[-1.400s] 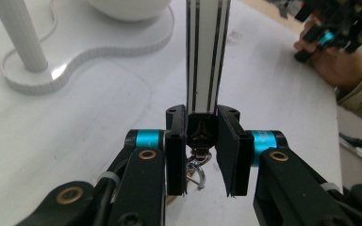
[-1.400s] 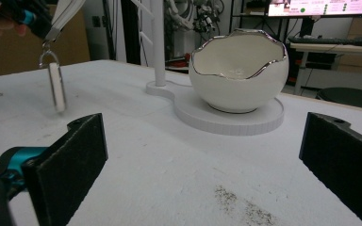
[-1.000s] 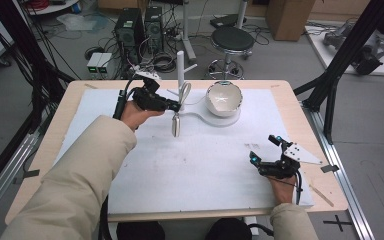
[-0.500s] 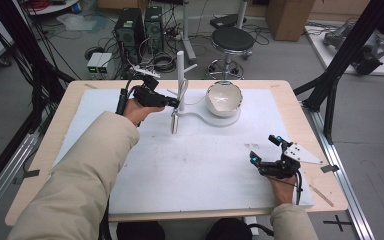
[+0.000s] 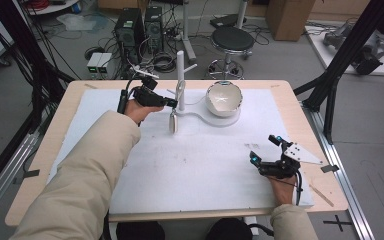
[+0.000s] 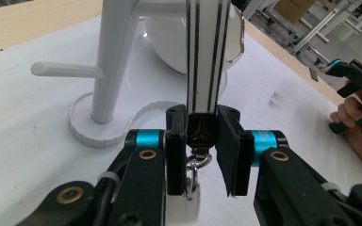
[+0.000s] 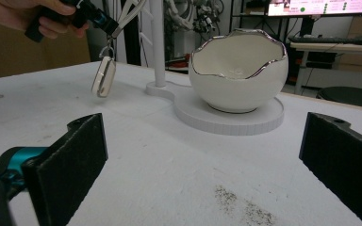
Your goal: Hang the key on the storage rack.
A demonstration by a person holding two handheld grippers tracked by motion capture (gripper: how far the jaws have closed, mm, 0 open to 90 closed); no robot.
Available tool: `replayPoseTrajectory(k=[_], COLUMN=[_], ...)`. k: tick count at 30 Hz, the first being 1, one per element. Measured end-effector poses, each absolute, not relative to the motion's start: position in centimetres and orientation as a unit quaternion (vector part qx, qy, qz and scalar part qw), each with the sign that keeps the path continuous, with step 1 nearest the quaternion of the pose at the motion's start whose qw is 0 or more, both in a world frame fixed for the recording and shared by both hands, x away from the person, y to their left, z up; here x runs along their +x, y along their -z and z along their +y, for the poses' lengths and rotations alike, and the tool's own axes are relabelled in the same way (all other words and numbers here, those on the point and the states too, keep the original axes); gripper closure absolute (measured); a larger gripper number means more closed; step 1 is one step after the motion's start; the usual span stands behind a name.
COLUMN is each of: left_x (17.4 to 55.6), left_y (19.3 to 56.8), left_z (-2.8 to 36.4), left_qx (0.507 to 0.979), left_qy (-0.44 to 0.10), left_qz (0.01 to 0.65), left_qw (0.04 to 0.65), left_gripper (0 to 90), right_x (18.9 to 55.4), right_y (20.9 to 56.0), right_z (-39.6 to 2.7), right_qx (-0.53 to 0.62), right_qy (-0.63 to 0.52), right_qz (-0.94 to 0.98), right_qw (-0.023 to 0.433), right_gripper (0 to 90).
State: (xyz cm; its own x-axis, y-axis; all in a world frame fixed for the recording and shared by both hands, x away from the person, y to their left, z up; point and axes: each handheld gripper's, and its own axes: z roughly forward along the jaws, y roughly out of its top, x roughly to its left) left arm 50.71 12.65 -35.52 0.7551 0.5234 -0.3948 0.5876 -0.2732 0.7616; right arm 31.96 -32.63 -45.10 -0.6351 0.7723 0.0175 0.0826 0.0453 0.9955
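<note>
Stand (image 5: 200,118) sits on the table (image 5: 70,107) at far centre, bowl (image 5: 223,98) on its right portion, post (image 5: 181,80) on its left. Left tool (image 5: 172,103) is just left of the post, strap (image 5: 173,121) hanging below it. Right tool (image 5: 263,149) rests near right, well apart.
</note>
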Motion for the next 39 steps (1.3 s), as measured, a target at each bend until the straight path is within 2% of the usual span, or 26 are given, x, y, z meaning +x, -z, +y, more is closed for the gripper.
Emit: replayPoseTrajectory(k=[7, 22, 23, 24, 25, 26, 28, 31, 33, 34, 35, 38, 39], left_x=[51.2, 51.1, 51.1, 51.0, 50.9, 50.6, 50.4, 49.4, 48.5, 48.0, 47.3, 45.5, 44.8], left_y=[36.2, 36.6, 36.6, 36.5, 36.4, 36.1, 35.8, 34.8, 34.1, 33.7, 33.2, 32.0, 31.6], left_z=[13.0, 12.2, 12.3, 12.4, 12.5, 12.7, 12.9, 13.8, 14.5, 14.8, 15.2, 16.5, 17.0], left_qx=[0.792, 0.810, 0.811, 0.811, 0.808, 0.807, 0.801, 0.788, 0.774, 0.771, 0.768, 0.760, 0.754], left_qy=[0.040, 0.005, 0.002, -0.005, -0.011, -0.020, -0.027, -0.043, -0.061, -0.068, -0.076, -0.098, -0.111], left_qz=[0.374, 0.363, 0.360, 0.354, 0.348, 0.337, 0.333, 0.320, 0.315, 0.309, 0.304, 0.291, 0.282], left_qw=[0.481, 0.460, 0.461, 0.465, 0.475, 0.484, 0.496, 0.524, 0.546, 0.553, 0.559, 0.574, 0.582], left_gripper=[74.1, 72.9, 69.5, 58.3, 58.3, 42.0, 35.3, 30.8, 21.7, 12.8, 12.8, 1.7, 1.7], right_x=[32.0, 31.9, 31.9, 31.9, 31.9, 32.0, 31.9, 31.9, 31.9, 31.9, 31.9, 31.9, 31.9], right_y=[45.1, 45.1, 45.1, 45.1, 45.1, 45.1, 45.1, 45.1, 45.1, 45.1, 45.1, 45.1, 45.1], right_z=[-32.6, -32.6, -32.6, -32.6, -32.6, -32.6, -32.6, -32.6, -32.6, -32.6, -32.6, -32.6, -32.6], right_qx=[0.321, 0.322, 0.322, 0.323, 0.323, 0.321, 0.322, 0.320, 0.319, 0.323, 0.323, 0.321, 0.321], right_qy=[-0.611, -0.611, -0.610, -0.611, -0.611, -0.611, -0.610, -0.609, -0.609, -0.610, -0.610, -0.609, -0.609], right_qz=[0.666, 0.666, 0.667, 0.666, 0.666, 0.666, 0.667, 0.668, 0.667, 0.666, 0.666, 0.667, 0.667], right_qw=[0.283, 0.282, 0.282, 0.281, 0.281, 0.283, 0.282, 0.284, 0.286, 0.283, 0.283, 0.285, 0.285], right_gripper=[0.6, 0.7, 0.6, 0.6, 0.6, 0.6, 0.7, 0.7, 0.7, 0.7, 0.7, 0.6, 0.6])
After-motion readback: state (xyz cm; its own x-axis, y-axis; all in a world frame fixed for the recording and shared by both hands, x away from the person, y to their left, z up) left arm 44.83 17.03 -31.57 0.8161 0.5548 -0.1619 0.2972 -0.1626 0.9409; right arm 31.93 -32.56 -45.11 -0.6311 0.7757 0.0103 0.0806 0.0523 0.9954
